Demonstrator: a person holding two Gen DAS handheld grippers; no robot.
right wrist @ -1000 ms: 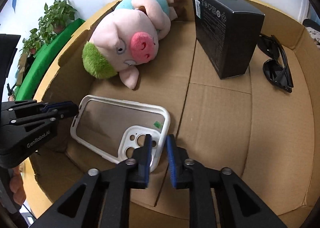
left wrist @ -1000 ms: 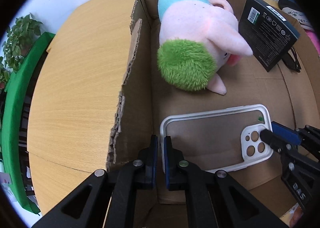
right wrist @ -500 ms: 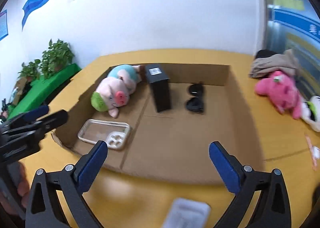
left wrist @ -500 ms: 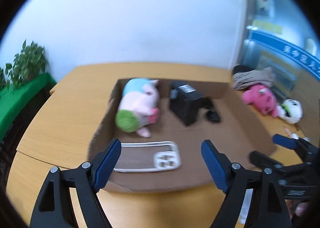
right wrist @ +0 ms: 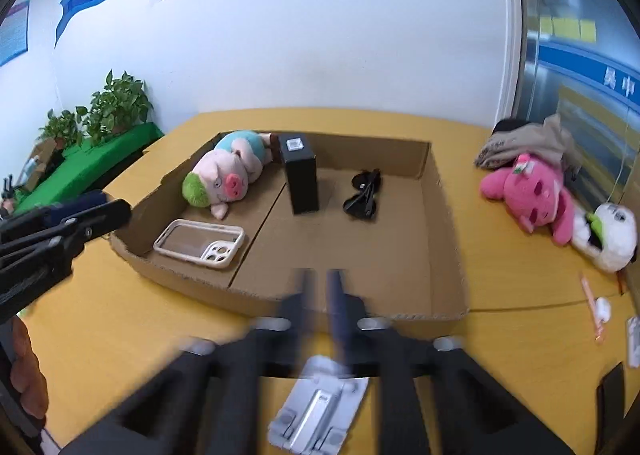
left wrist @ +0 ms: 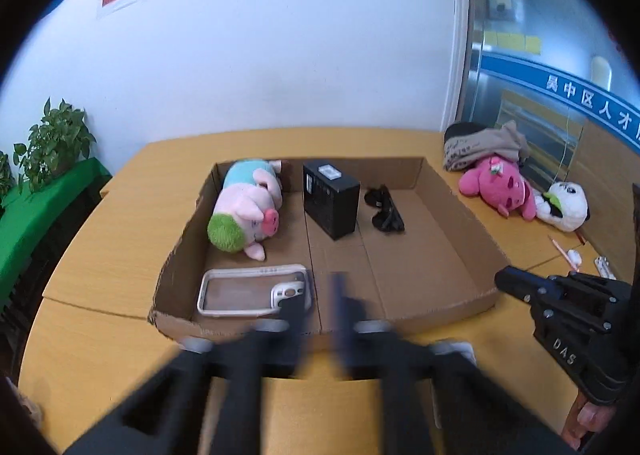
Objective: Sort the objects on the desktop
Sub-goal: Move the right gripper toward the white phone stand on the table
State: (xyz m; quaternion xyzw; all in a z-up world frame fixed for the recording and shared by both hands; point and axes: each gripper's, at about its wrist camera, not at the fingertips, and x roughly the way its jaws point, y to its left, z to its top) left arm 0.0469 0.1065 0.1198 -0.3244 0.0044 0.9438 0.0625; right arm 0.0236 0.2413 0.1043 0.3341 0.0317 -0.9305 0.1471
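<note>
A shallow cardboard box (left wrist: 452, 195) on the wooden table holds a plush pig (left wrist: 248, 211), a black carton (left wrist: 332, 199), black sunglasses (left wrist: 386, 211) and a white phone case (left wrist: 252, 289) at its front left. My left gripper (left wrist: 320, 295) hovers above the box's front edge. Its jaws are blurred and closing together with nothing between them. My right gripper (right wrist: 320, 287) hangs over the same edge further right, its jaws also closing on nothing. A silver folding stand (right wrist: 320, 407) lies on the table under it. Each gripper shows in the other's view: the right gripper (left wrist: 516, 283), the left gripper (right wrist: 108, 207).
A pink plush (left wrist: 496, 187), a white plush (left wrist: 564, 207) and a heap of cloth (left wrist: 484, 143) lie at the table's right. A pen (right wrist: 592, 295) and small items sit near the right edge. Potted plants (right wrist: 116, 103) stand on a green ledge at left.
Both grippers let go of the phone case, which stays in the box, and drew back and up. Their jaws swung wide open midway and have come together again.
</note>
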